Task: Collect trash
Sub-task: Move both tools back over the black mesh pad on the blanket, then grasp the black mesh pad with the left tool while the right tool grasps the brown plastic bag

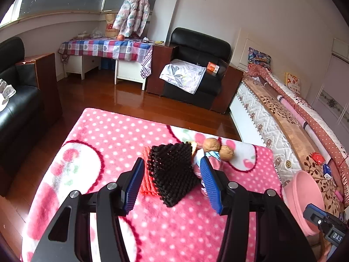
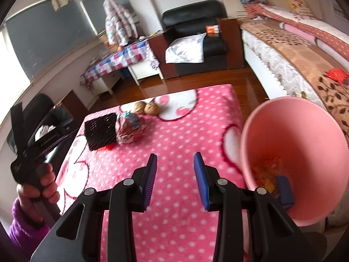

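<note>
Left wrist view: left hand-held gripper (image 1: 172, 176) hangs over the pink dotted blanket (image 1: 104, 135) covering the counter. Jaws stand wide; the black mesh pad (image 1: 172, 172) lies in line between them, but no pad contact is visible, so I read it as not gripped. A red scrap (image 1: 147, 183) peeks out under the mesh's left edge. A crumpled wrapper (image 1: 197, 163) lies just right of the mesh, mostly hidden behind the right finger. Two walnuts (image 1: 218, 148) sit touching each other at the far right of the group.

Right wrist view: right hand-held gripper (image 2: 175, 170) hovers above bare blanket, jaws partly apart, nothing between them. Mesh, wrapper and walnuts lie further off on the blanket, left of centre; the wrapper touches the mesh's right edge, the walnuts sit just beyond it. Pink bin (image 2: 290, 135) stands at the counter's right edge, near side, mouth tilted toward the camera. Inside, at the bottom: orange-yellow wrappers (image 2: 266, 170) and a blue item (image 2: 283, 190). In the left wrist view, the bin's rim shows at lower right.

A hand (image 2: 37, 185) in a purple sleeve (image 2: 21, 224) grips the left tool's handle at the left edge.

Bed (image 1: 283, 118) runs along the right, beside the bin.
</note>
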